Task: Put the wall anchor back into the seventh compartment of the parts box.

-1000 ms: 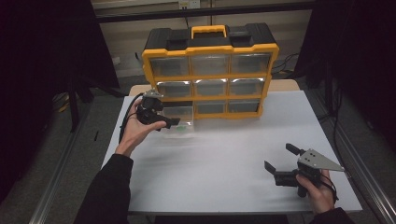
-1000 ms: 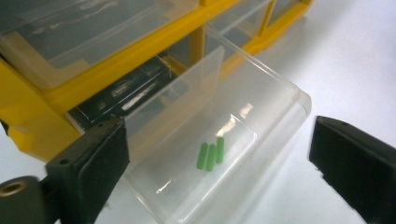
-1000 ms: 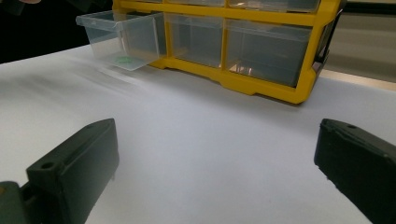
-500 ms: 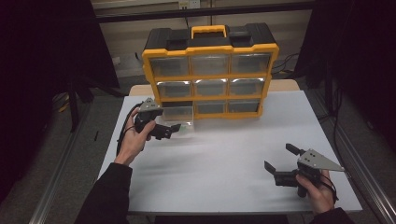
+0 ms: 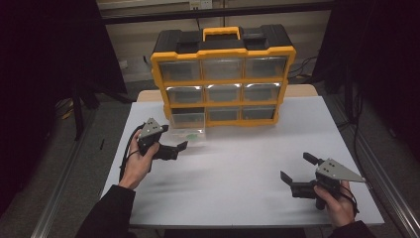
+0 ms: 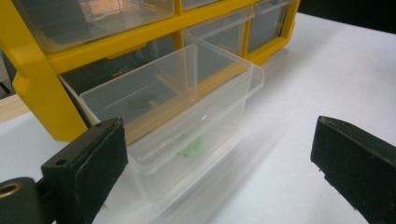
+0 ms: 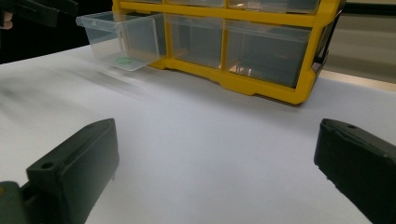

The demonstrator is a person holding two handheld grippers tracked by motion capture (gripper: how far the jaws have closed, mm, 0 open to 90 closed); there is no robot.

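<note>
Clear plastic drawer [image 6: 177,116], boxy and glossy, juts out centre frame before the left hand-held gripper [image 6: 219,158], jaws apart; right hand-held gripper [image 7: 215,172] likewise spread.

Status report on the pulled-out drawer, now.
Left gripper open, beside clear drawer, not touching. Right gripper open, idle near table edge. Drawer pulled out of yellow organizer, small green piece inside. Nothing in the way.

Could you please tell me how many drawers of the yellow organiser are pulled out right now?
1: the clear drawer at the bottom left of the organiser is pulled out over the table, near the left gripper. The other eight sit closed.
</note>
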